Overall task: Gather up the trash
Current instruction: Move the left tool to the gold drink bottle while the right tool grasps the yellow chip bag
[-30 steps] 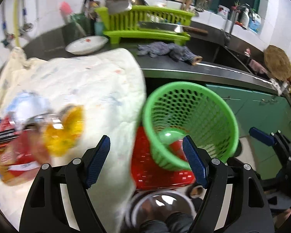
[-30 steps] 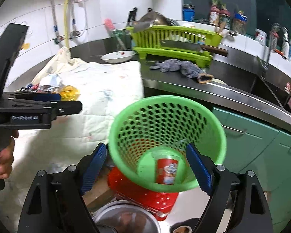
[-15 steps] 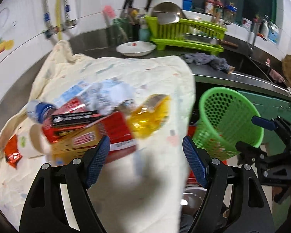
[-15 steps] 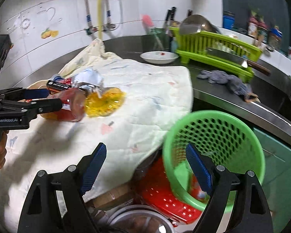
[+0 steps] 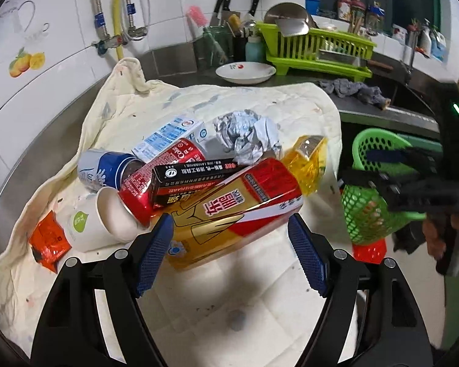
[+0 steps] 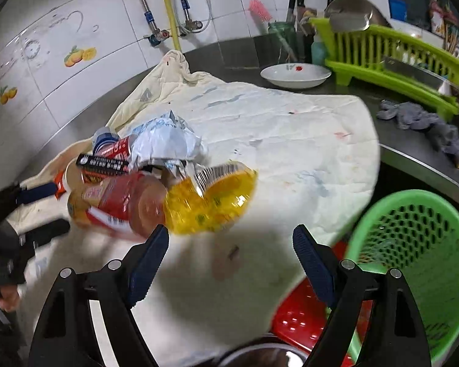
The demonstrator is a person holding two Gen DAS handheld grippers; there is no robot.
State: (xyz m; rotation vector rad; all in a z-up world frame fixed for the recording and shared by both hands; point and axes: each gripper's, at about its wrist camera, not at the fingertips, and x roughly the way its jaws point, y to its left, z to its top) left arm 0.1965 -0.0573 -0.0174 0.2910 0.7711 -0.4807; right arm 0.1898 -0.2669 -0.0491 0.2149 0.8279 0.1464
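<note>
The left gripper hangs with its jaws apart and empty, just in front of the big red-and-gold can. Behind that can lie a black box, a crumpled foil ball and a paper cup to its left. The green basket stands off to its right.

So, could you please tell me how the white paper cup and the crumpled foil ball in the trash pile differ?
The white paper cup keeps its round shape with an open mouth; the crumpled foil ball is a creased, shapeless wad. The cup is matte white with a green logo; the foil ball is shiny silver-white. The cup lies on its side at the pile's near left; the foil ball sits at the far side. Both rest on the cream cloth.
</note>
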